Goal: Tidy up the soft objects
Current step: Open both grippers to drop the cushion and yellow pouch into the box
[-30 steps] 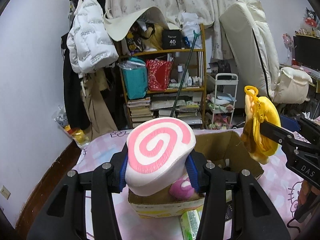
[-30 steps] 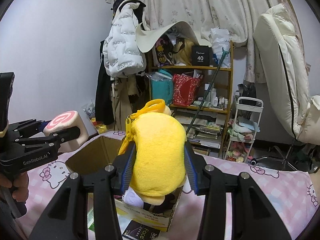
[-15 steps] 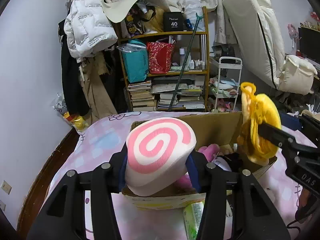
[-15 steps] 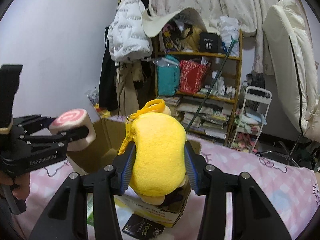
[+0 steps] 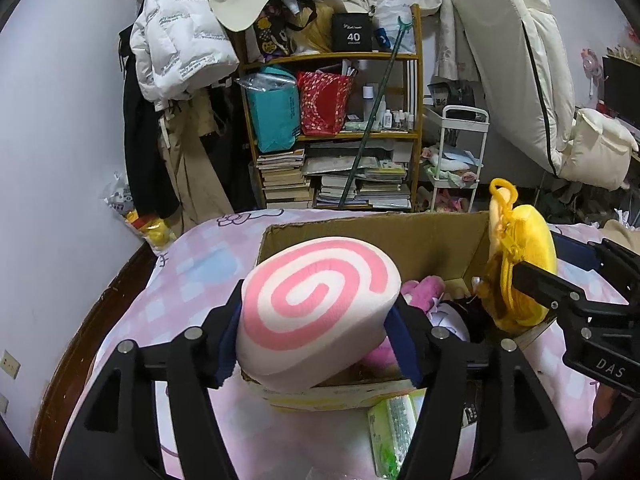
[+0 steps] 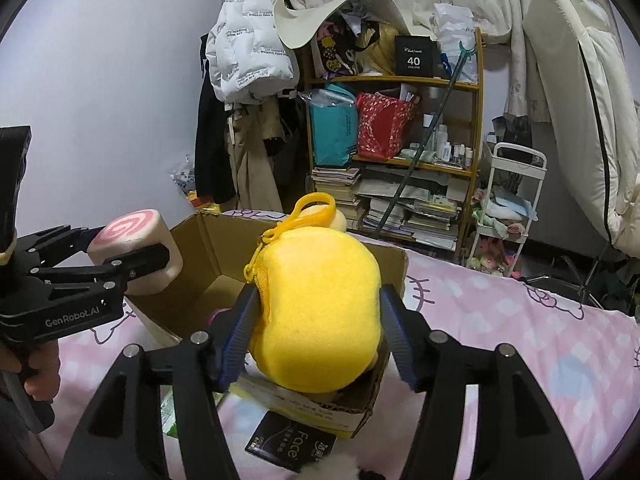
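Observation:
A pink-and-white swirl plush [image 5: 316, 304] sits between the pads of my left gripper [image 5: 314, 320], over the near rim of the cardboard box [image 5: 380, 236]. The jaws are opening, and both pads still touch the plush's sides. In the right wrist view the same plush [image 6: 132, 248] hangs at the box's left wall [image 6: 216, 248]. A yellow plush with a clip loop [image 6: 320, 312] lies between the fingers of my right gripper [image 6: 316, 320], low in the box. Those jaws are opening too, with a gap showing at the right pad. A pink toy [image 5: 424, 288] lies inside the box.
The box stands on a pink checked bedsheet [image 6: 500, 320]. A green wipes pack [image 5: 394, 420] and a black "Face" packet [image 6: 292, 440] lie against its near side. Behind the bed are a crowded wooden shelf [image 5: 340, 132], hanging coats and a white cart [image 6: 508, 216]. A hand [image 6: 36, 368] grips the left tool.
Both grippers have sunk toward the box with their plushes. Both sets of jaws have widened; the yellow plush is no longer squeezed and the swirl plush has swelled out.

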